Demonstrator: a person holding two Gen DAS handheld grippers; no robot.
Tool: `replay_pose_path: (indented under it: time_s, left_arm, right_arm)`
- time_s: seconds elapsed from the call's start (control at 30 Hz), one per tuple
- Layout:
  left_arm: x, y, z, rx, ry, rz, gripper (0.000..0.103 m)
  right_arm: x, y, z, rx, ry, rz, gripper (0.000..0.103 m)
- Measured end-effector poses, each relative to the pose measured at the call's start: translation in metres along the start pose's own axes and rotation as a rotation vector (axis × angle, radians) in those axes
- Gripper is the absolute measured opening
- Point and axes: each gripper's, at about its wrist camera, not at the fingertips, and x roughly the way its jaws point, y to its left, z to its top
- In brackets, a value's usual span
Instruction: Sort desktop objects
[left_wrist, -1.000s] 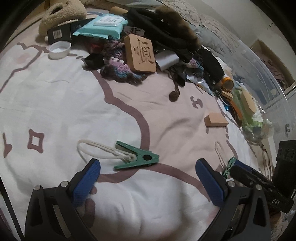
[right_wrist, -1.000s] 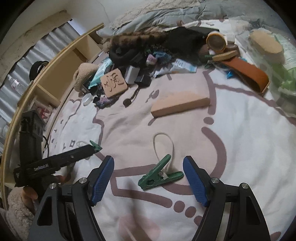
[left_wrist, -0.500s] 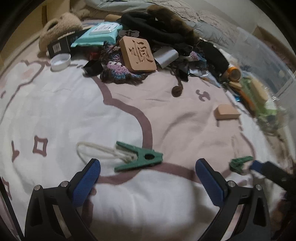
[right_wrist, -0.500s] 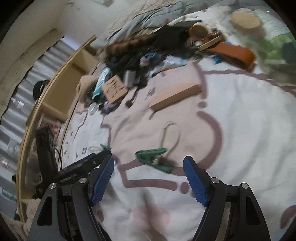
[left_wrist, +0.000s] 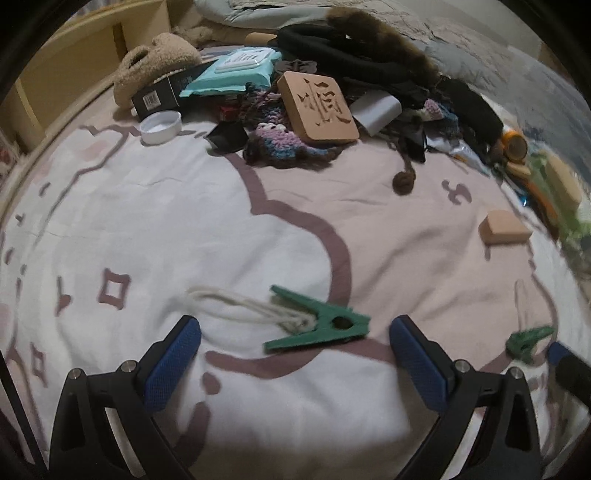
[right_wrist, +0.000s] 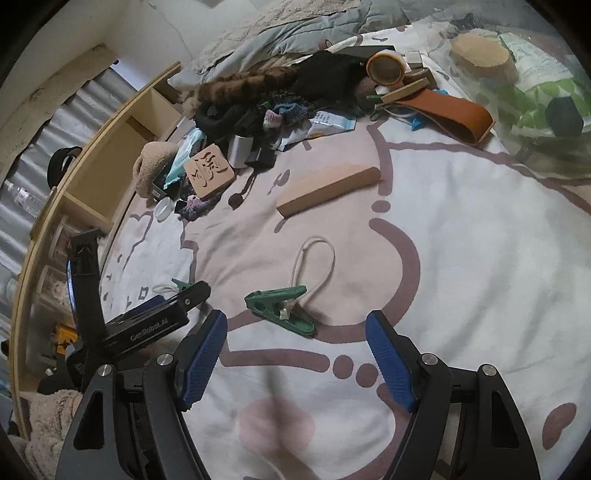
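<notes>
A green clothespin (left_wrist: 317, 326) with a white cord loop (left_wrist: 236, 301) lies flat on the pink-and-white blanket (left_wrist: 155, 229). My left gripper (left_wrist: 295, 325) hangs open around it, blue pads wide of it on both sides. A second green clothespin (right_wrist: 280, 306), also with a cord loop (right_wrist: 314, 264), lies just ahead of my right gripper (right_wrist: 295, 321). That gripper is open and nothing touches its pads. The right wrist view shows the left gripper (right_wrist: 155, 314) at the left over the first clothespin (right_wrist: 181, 285). The second clothespin (left_wrist: 528, 339) appears at the left wrist view's right edge.
A plain wooden block (right_wrist: 328, 186) lies beyond the clothespins. Further back is a pile: a carved wooden tile (left_wrist: 317, 107), knitted cloth (left_wrist: 280, 136), a teal wipes pack (left_wrist: 236, 72), a white cap (left_wrist: 161, 126), dark fur clothing (left_wrist: 369, 62), tape (right_wrist: 386, 68). A wooden shelf (right_wrist: 92, 177) borders the left.
The left wrist view has tipped up, so more of the far pile shows. The second clothespin now lies turned, its closed end pointing left in the right wrist view. Both grippers stayed open.
</notes>
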Motion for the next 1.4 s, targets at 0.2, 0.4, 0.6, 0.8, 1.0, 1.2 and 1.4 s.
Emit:
replay_pose_path:
  time_s: [0.2, 0.4, 0.6, 0.8, 1.0, 1.2, 1.4]
  left_arm:
    - [-0.005, 0.012, -0.005, 0.018, 0.010, 0.054, 0.103]
    - [-0.007, 0.016, -0.006, -0.009, -0.005, 0.016, 0.101]
    - [-0.007, 0.007, -0.011, -0.011, -0.023, 0.021, 0.101]
    - [-0.005, 0.008, -0.013, -0.026, -0.035, 0.019, 0.101]
    - [-0.004, 0.007, -0.015, -0.046, -0.049, 0.019, 0.102]
    - [-0.005, 0.007, -0.015, -0.052, -0.067, 0.015, 0.101]
    - [-0.009, 0.008, -0.015, -0.065, -0.085, -0.019, 0.098]
  right_arm:
    - [0.002, 0.009, -0.004, -0.019, 0.001, -0.037, 0.078]
    - [0.011, 0.028, -0.001, -0.035, 0.004, -0.085, 0.077]
    - [0.025, 0.038, 0.000, 0.017, -0.001, -0.115, 0.068]
    - [0.035, 0.042, -0.003, 0.017, -0.022, -0.203, 0.059]
    - [0.037, 0.038, -0.004, 0.022, -0.047, -0.222, 0.053]
    - [0.037, 0.049, -0.014, -0.103, -0.089, -0.274, 0.053]
    - [0.026, 0.044, -0.023, -0.149, -0.139, -0.331, 0.053]
